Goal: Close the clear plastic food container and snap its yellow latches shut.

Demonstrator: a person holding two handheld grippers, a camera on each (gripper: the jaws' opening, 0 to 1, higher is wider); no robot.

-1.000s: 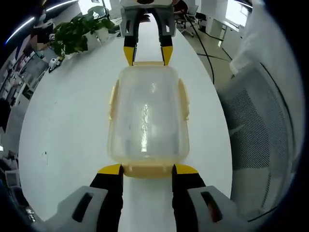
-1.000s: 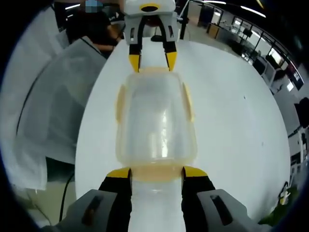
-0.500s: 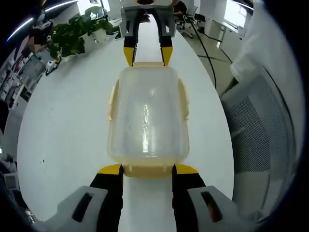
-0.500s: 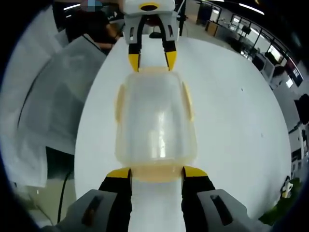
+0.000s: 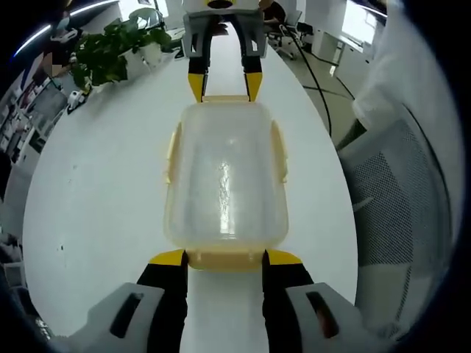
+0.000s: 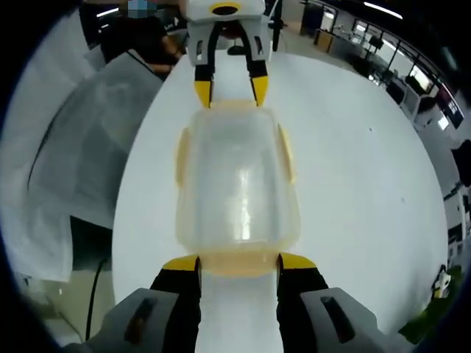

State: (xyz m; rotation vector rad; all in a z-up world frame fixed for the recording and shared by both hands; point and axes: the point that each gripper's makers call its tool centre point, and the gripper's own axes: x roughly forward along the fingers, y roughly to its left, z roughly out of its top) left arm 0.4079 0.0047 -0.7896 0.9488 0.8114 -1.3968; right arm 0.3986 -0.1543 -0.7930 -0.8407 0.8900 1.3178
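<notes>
The clear container lies lid-on along the white desk, between the two grippers; its yellow latches line the sides. The left gripper and right gripper each stand spread (jaws wide) astride an end latch.

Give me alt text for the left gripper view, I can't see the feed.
A clear rectangular plastic food container with yellow latches sits lidded on a white table, the left tongs open at its near end latch. The right tongs meet its far end.
</notes>
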